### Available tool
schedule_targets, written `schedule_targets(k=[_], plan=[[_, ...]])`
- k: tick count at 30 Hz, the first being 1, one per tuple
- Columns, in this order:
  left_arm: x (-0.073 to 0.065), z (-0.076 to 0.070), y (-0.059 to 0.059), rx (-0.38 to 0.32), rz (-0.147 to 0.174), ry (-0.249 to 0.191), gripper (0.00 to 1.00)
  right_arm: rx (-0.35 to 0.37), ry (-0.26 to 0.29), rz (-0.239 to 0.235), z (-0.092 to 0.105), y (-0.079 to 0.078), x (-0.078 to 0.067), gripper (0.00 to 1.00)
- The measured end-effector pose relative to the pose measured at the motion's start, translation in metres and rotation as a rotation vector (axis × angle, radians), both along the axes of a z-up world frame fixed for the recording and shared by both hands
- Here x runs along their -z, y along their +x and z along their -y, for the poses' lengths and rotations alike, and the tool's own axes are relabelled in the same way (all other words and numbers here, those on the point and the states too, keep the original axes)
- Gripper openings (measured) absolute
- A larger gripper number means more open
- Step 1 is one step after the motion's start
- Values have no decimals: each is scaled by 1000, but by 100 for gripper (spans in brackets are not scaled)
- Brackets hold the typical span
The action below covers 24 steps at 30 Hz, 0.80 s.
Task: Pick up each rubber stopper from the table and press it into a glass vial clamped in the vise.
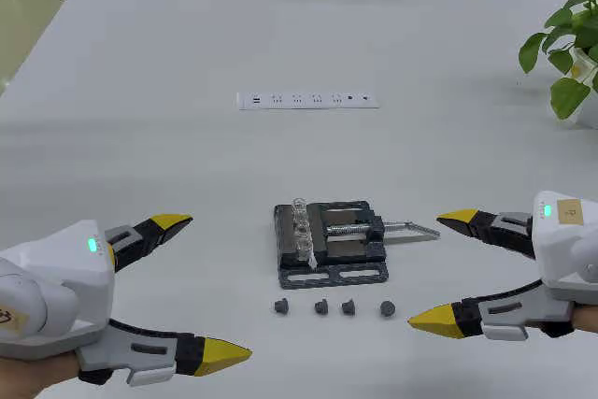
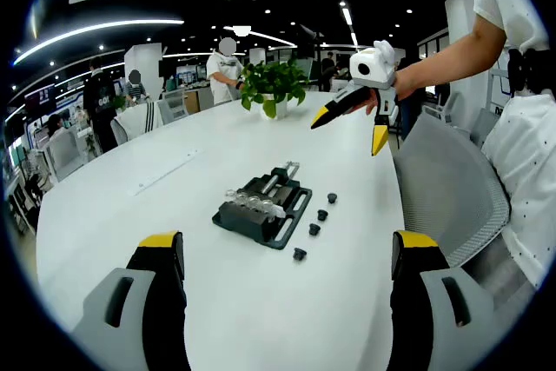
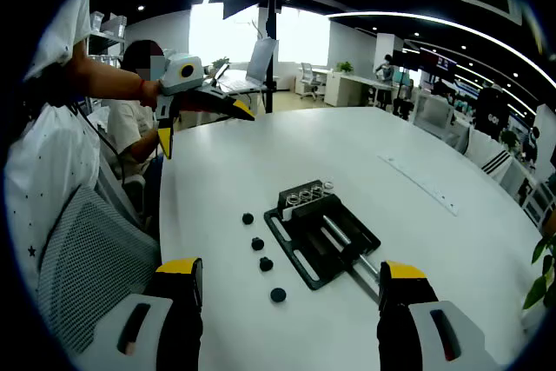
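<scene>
A black vise (image 1: 341,248) stands at the table's middle with a row of clear glass vials (image 1: 302,226) clamped at its left end. Several dark rubber stoppers (image 1: 321,306) lie in a line just in front of it. My left gripper (image 1: 216,287) hovers open to the left of the stoppers, holding nothing. My right gripper (image 1: 425,270) hovers open to their right, also holding nothing. From the left gripper view the vise (image 2: 265,206) and stoppers (image 2: 314,228) lie ahead, with the right gripper (image 2: 347,138) beyond. The right gripper view shows the vise (image 3: 326,236), the stoppers (image 3: 257,243) and the left gripper (image 3: 207,134).
A white power strip (image 1: 308,100) lies farther back on the table. A potted plant (image 1: 570,53) stands at the right edge. The vise's handle (image 1: 416,228) sticks out to the right. A grey mesh chair (image 2: 452,188) stands at the near table edge.
</scene>
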<state>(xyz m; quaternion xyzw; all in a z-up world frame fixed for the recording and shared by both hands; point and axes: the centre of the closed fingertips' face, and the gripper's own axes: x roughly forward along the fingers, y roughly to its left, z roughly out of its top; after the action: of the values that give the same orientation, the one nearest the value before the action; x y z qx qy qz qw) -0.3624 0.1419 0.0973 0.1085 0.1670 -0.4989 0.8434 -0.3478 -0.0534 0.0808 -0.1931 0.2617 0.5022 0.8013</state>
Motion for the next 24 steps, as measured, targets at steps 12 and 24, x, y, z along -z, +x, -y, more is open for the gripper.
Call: schedule_targets(k=[12,24], plan=[[0,0,2,4,0,-4,99,-17,-20,-13,-1,-1,1,81],[-1,2,3,8,2,-7,99,-33,-34,-27,1,1,7,81]])
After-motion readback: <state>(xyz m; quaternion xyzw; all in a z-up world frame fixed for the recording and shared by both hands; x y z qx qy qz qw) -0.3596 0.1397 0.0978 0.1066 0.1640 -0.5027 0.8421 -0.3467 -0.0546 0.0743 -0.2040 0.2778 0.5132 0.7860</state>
